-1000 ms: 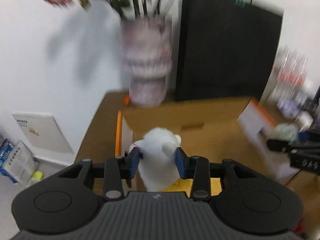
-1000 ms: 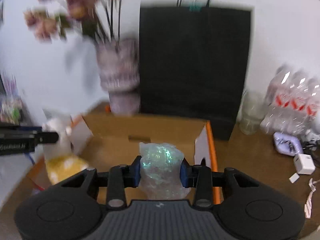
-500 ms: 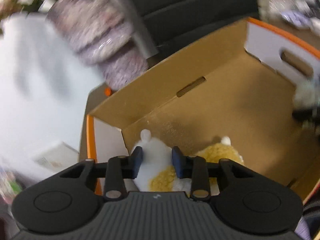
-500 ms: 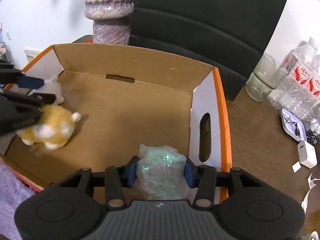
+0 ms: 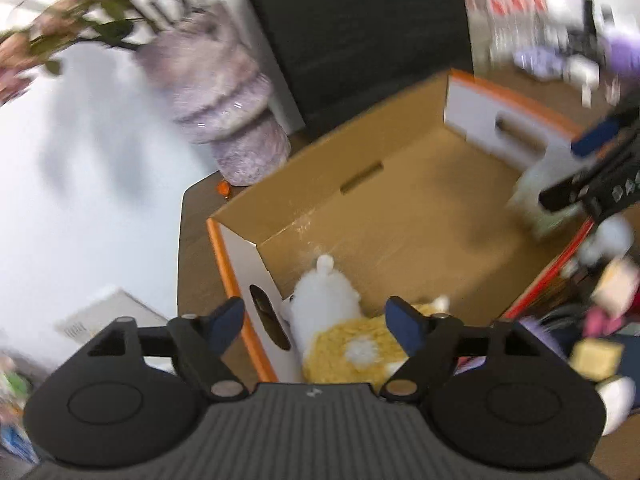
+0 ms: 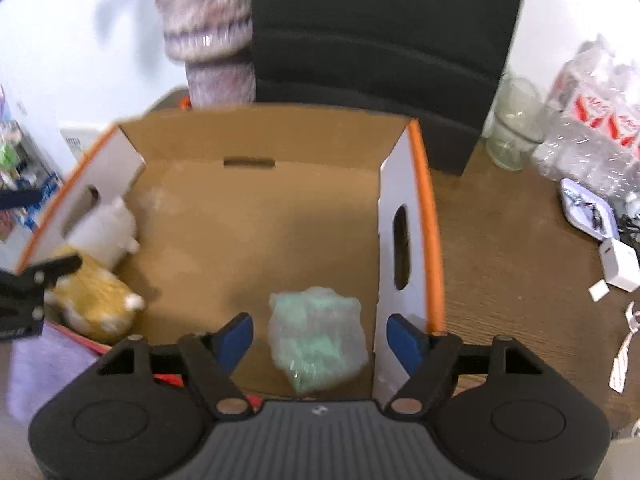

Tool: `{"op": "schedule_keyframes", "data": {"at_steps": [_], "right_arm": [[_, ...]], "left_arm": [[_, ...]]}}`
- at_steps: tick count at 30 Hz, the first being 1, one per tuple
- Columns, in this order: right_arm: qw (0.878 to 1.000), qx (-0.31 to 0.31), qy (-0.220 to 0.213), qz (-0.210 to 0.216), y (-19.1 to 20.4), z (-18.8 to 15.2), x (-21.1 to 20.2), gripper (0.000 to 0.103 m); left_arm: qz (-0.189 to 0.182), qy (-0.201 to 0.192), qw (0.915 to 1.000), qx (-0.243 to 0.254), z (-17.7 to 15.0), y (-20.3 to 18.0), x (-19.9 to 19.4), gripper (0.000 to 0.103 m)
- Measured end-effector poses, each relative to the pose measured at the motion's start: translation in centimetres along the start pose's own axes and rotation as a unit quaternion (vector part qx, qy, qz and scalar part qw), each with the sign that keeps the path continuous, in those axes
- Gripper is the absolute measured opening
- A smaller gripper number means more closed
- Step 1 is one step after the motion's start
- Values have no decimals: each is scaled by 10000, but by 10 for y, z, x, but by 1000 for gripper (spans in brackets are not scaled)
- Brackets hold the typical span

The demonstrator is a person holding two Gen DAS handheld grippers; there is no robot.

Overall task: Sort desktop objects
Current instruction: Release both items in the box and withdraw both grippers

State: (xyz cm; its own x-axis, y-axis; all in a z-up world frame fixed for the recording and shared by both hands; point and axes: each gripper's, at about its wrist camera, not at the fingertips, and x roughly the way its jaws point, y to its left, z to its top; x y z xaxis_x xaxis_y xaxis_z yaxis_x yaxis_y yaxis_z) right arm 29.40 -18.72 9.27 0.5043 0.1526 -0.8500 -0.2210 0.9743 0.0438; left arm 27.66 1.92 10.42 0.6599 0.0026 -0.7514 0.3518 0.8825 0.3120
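Note:
An open cardboard box (image 6: 256, 152) with orange-edged white end flaps stands on the brown table. A white and yellow plush toy (image 5: 340, 332) lies in its left corner, also in the right wrist view (image 6: 100, 264). My left gripper (image 5: 316, 326) is open above the toy and holds nothing. A crinkly green-tinted plastic packet (image 6: 316, 336) lies on the box floor near the right flap. My right gripper (image 6: 320, 334) is open around and above the packet, apart from it. The right gripper also shows blurred in the left wrist view (image 5: 592, 168).
A purple vase (image 6: 212, 28) with flowers and a black paper bag (image 6: 380, 32) stand behind the box. A glass jar (image 6: 516, 128), packed water bottles (image 6: 592, 120), a small tray (image 6: 588, 208) and a white charger (image 6: 620, 264) are on the table at right. Loose items (image 5: 600, 320) lie near the box.
Both grippers have opened. The left let go of the plush toy in the box's left corner. The right let go of the plastic packet, which now lies on the box floor.

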Motion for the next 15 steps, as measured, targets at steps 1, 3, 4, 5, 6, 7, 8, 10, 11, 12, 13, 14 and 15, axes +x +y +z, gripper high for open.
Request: {"op": "schedule_keyframes", "data": {"at_steps": [1,3,4,5,6,7,8,10,11,12,13,14,15], "right_arm": [[10000,65,-50,35,-1,3,-11,77],[9998,132,-115,86,0,8,-34,83],[9997,134,-160,93,1,10,-45,84],[9996,127,-242,93,4,11,-58,86],[9994,109,-304,91,5,12,-68,88],[9992,71,-388,76,8,11,-79,89],[9988,26,-480,60,11,8,-89,90],[9980,-55,-636,16,16,0,-104,90],[9974,-90,-719,-12,18,-7,-110,90],[9966,-104,-812,-29,19,-14,-114,90],[9954,-95,-948,-45,20,-23,-118,90],[9931,-82,-1171,-48,21,-35,-123,90],[9905,-82,-1376,-30,22,-45,-127,90]], "left_arm": [[-25,9,9996,-280,3,6,-14,95],[49,-28,9975,-707,9,14,-35,103],[73,-68,9959,-898,11,17,-47,103],[56,-104,9941,-1082,13,20,-58,103],[9,-149,9919,-1264,13,23,-70,103],[-15,-196,9893,-1445,13,24,-81,103],[-9,-227,9873,-1575,12,24,-89,103],[83,-284,9836,-1782,5,22,-103,103],[156,-355,9818,-1859,-1,21,-110,103],[239,-462,9796,-1941,-7,20,-116,103],[369,-628,9761,-2047,-17,15,-123,103],[475,-859,9718,-2144,-29,10,-130,103],[524,-1121,9669,-2230,-42,2,-137,103]]}}
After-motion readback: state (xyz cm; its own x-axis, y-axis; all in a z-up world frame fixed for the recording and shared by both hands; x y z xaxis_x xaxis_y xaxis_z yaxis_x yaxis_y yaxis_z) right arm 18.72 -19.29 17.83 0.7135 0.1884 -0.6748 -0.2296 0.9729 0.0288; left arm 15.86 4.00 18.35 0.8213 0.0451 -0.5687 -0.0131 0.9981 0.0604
